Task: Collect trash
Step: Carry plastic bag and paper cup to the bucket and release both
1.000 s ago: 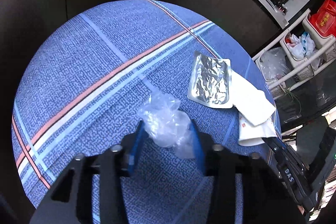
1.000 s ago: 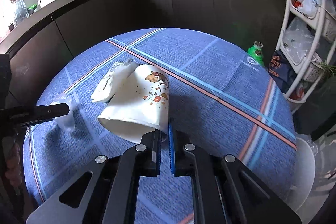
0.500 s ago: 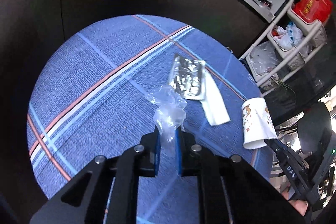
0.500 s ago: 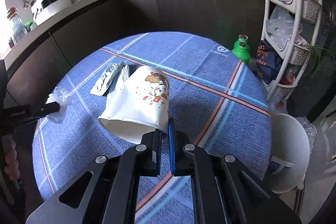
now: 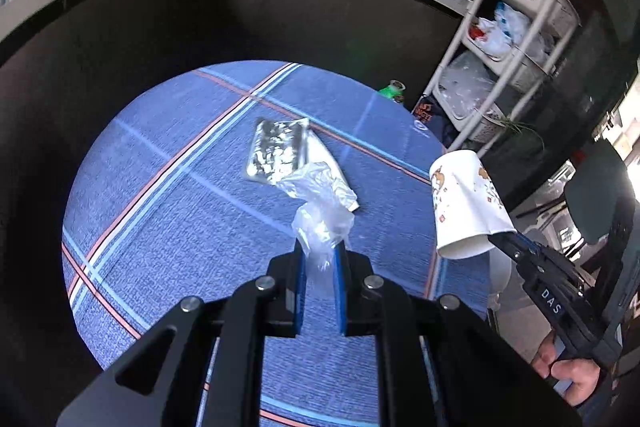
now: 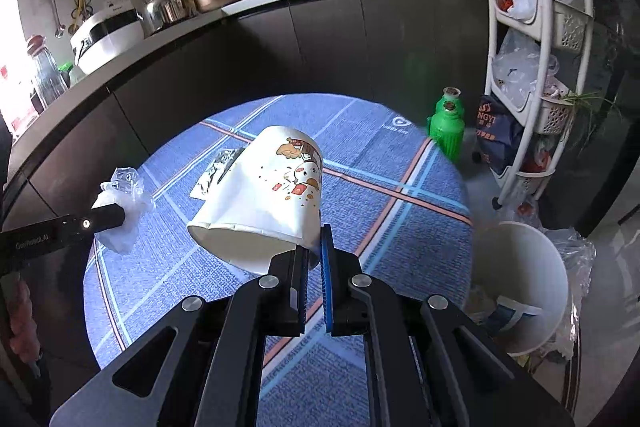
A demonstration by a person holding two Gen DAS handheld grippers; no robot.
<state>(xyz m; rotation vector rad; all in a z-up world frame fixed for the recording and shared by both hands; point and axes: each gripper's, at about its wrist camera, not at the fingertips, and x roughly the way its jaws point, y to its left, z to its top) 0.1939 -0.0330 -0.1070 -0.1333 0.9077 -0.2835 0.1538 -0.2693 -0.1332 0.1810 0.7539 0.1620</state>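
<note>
My left gripper point(image 5: 319, 251) is shut on a crumpled clear plastic wrap point(image 5: 322, 215), lifted above the round blue table point(image 5: 168, 227). A silver foil blister pack point(image 5: 278, 151) and a white paper strip point(image 5: 332, 167) lie on the table beyond it. My right gripper point(image 6: 315, 247) is shut on the rim of a white printed paper cup point(image 6: 268, 195), held tilted in the air with its mouth toward the camera. The cup point(image 5: 468, 207) shows at the right of the left wrist view. The wrap point(image 6: 124, 203) shows at the left of the right wrist view.
A white waste bin point(image 6: 524, 279) lined with a plastic bag stands on the floor right of the table. A green bottle point(image 6: 448, 127) and a white shelf rack point(image 6: 536, 27) stand behind it. A dark counter point(image 6: 280, 39) with kitchen appliances curves around the back.
The left gripper closed on the plastic wrap and lifted it off the table. Both grippers rose and pulled back; the cup moved up and rightward, and the waste bin came into view.
</note>
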